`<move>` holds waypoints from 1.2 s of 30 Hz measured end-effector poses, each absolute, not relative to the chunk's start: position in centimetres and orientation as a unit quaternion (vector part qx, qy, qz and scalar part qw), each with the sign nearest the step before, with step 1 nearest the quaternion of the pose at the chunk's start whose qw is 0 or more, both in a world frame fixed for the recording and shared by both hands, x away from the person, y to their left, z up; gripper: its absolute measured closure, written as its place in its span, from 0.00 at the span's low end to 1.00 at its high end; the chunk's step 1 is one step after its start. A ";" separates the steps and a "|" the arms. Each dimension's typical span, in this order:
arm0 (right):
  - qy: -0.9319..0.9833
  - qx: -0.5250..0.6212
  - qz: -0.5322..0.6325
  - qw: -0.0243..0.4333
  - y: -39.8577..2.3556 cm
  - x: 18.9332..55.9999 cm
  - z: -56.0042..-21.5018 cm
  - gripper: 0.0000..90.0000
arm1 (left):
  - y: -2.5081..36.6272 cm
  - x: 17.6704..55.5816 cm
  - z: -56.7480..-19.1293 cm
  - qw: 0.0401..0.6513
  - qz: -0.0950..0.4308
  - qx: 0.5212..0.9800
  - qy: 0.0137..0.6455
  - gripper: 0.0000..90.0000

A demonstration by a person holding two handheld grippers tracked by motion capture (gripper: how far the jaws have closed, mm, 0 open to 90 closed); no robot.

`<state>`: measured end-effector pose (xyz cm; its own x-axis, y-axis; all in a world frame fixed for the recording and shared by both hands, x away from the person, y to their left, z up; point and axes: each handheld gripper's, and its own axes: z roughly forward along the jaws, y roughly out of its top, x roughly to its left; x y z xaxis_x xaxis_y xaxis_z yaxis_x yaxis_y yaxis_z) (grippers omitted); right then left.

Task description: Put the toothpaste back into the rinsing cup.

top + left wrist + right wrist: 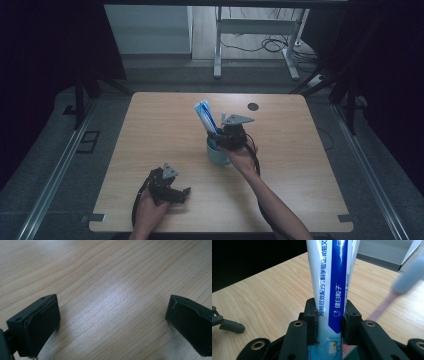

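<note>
A white and blue toothpaste tube [204, 115] stands tilted out of a pale green mug [218, 157] near the middle of the wooden table [160, 130]. My right gripper [216, 135] is just above the mug, shut on the tube. In the right gripper view both pads press the tube's [332, 277] lower part, with my right gripper [329, 317] around it. A blurred toothbrush [404, 280] with a pink handle leans at the right. My left gripper [181, 195] rests near the table's front edge, open. Bare wood lies between its jaws in the left gripper view [112, 322].
A small black round mark [253, 106] sits on the table's far side. Beyond the table stands a white desk frame [218, 45] with cables on the floor. Dark curtains close in on both sides. The left gripper [227, 325] lies at the far left of the right gripper view.
</note>
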<state>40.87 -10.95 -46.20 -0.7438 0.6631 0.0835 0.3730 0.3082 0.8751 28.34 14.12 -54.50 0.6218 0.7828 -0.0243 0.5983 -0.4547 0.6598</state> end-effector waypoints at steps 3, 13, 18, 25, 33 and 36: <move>0.794 0.326 0.492 0.147 -11.0 40.9 -46.3 0.77 | 14.1 28.3 -54.5 0.322 0.143 0.841 0.410 0.00; 0.797 0.326 0.489 0.141 -11.3 40.8 -46.6 0.75 | 14.1 28.3 -54.5 0.321 0.143 0.842 0.410 0.00; 0.800 0.327 0.484 0.135 -11.6 40.6 -46.7 0.75 | 14.1 28.3 -54.5 0.321 0.143 0.842 0.409 0.00; 0.807 0.326 0.476 0.130 -11.7 40.4 -47.1 0.74 | 14.1 28.3 -54.5 0.321 0.143 0.842 0.409 0.00; 0.810 0.328 0.469 0.128 -11.9 40.2 -47.6 0.72 | 14.1 28.3 -54.5 0.321 0.143 0.842 0.410 0.00; 0.809 0.329 0.471 0.125 -11.9 40.2 -47.5 0.70 | 14.1 28.3 -54.5 0.321 0.143 0.842 0.409 0.00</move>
<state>40.25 -11.89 -47.47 -0.7523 0.6500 0.1075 0.4142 0.3397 0.8444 28.34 14.14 -54.49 0.6239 0.7812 -0.0223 0.5976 -0.4585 0.6578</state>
